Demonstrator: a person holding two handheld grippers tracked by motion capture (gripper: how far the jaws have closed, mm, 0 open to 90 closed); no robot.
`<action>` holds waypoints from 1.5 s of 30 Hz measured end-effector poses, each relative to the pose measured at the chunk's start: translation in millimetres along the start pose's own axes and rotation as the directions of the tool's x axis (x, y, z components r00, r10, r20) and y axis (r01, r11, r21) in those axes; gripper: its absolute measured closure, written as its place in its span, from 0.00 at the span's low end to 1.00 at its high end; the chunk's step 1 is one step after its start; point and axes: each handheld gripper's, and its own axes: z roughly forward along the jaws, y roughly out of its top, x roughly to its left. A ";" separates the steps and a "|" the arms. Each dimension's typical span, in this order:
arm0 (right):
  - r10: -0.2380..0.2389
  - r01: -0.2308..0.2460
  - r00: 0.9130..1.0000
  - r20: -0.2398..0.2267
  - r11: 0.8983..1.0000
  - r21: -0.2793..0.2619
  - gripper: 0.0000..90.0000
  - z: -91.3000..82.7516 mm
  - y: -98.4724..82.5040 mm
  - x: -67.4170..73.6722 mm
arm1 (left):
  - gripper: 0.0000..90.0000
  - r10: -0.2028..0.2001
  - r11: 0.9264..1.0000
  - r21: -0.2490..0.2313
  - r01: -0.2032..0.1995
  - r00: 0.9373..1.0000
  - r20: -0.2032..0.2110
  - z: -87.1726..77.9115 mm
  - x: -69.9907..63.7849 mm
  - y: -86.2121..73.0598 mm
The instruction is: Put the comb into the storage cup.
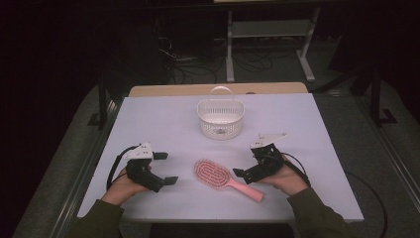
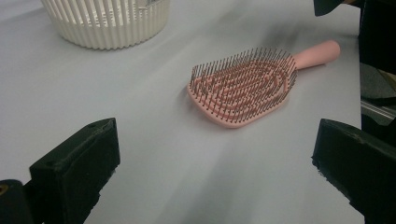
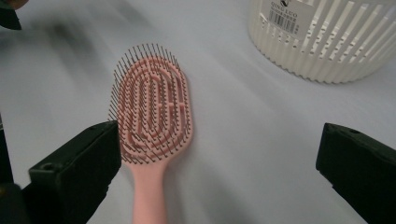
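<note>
A pink hairbrush lies bristles up on a pale bench, between two hand-held grippers. Its handle points toward the right gripper, whose fingers are spread wide and empty, with the handle just ahead of one finger; this gripper is the nearer. The left gripper, also released and empty, faces the brush head from farther off. The brush's long axis runs slantwise across the bench. A white slatted basket stands beyond the fingers. The surrounding room is dark.
</note>
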 end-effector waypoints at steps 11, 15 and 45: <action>-0.017 0.017 0.999 -0.027 1.000 0.002 0.00 11.3 12.5 4.3 | 0.01 -0.001 1.000 -0.003 0.001 1.000 0.005 -1.0 0.8 -0.1; -0.021 0.022 0.999 -0.031 1.000 0.004 0.00 14.2 15.5 6.0 | 0.01 -0.001 1.000 -0.005 0.001 1.000 0.005 -1.0 1.0 -0.2; -0.061 0.062 0.996 -0.059 0.998 0.017 0.00 25.5 32.5 20.8 | 0.01 0.003 1.000 0.000 -0.003 1.000 0.009 0.3 0.6 0.2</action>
